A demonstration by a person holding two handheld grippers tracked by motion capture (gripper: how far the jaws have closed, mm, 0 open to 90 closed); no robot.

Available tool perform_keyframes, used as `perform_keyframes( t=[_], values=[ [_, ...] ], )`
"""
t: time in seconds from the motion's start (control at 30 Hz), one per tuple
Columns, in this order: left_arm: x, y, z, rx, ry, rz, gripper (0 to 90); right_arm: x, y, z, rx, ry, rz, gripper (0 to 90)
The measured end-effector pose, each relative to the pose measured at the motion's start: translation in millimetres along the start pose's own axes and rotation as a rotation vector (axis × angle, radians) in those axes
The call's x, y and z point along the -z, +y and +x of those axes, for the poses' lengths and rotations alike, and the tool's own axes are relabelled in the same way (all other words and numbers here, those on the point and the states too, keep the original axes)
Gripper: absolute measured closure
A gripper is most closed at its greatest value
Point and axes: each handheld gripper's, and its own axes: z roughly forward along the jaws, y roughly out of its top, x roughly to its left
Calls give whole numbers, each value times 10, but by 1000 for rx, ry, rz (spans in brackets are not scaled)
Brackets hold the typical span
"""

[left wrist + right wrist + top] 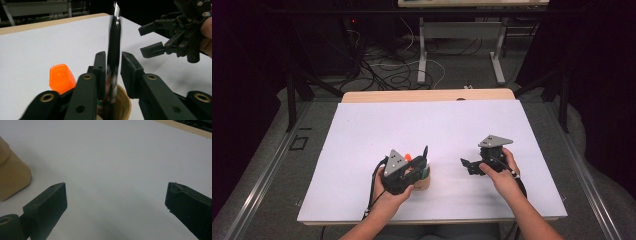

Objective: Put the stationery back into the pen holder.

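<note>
White surface in a dark room, both your tools near its front edge

Your surface [377,125] is a white sheet over a wooden top, with cables on the grey floor beyond its far edge. Your left tool [113,72] has a black pen [114,50] upright between its jaws, one pad touching it, a slight gap at the other, above a tan cup [424,179] beside an orange cap [61,77]. Your right tool [116,200] gapes wide, empty, well apart, nothing between.
</note>
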Motion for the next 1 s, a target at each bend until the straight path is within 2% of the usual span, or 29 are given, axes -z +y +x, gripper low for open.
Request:
perform_keyframes(
  t=[0.2, 0.37, 0.53, 0.57, 0.63, 0.87, 1.0],
  values=[
    [62, 82, 41, 16, 10, -10, 623, 6, -12, -10, -15, -1, 12, 40],
    [129, 173, 125, 31, 28, 3, 535, 12, -9, -9, -11, -5, 15, 40],
    [190, 255, 272, 39, 49, 22, 468, 14, -17, -11, -13, 2, 19, 40],
    [203, 268, 306, 44, 55, 27, 459, 24, -14, -13, -12, 2, 35, 39],
    [232, 293, 371, 54, 69, 34, 451, 10, -21, -12, -21, -9, 14, 40],
    [353, 375, 620, 75, 116, 24, 387, 24, -29, -36, -38, -5, 20, 40],
    [430, 404, 773, 70, 135, 30, 341, 30, -33, -50, -42, -13, 8, 40]
  ],
)
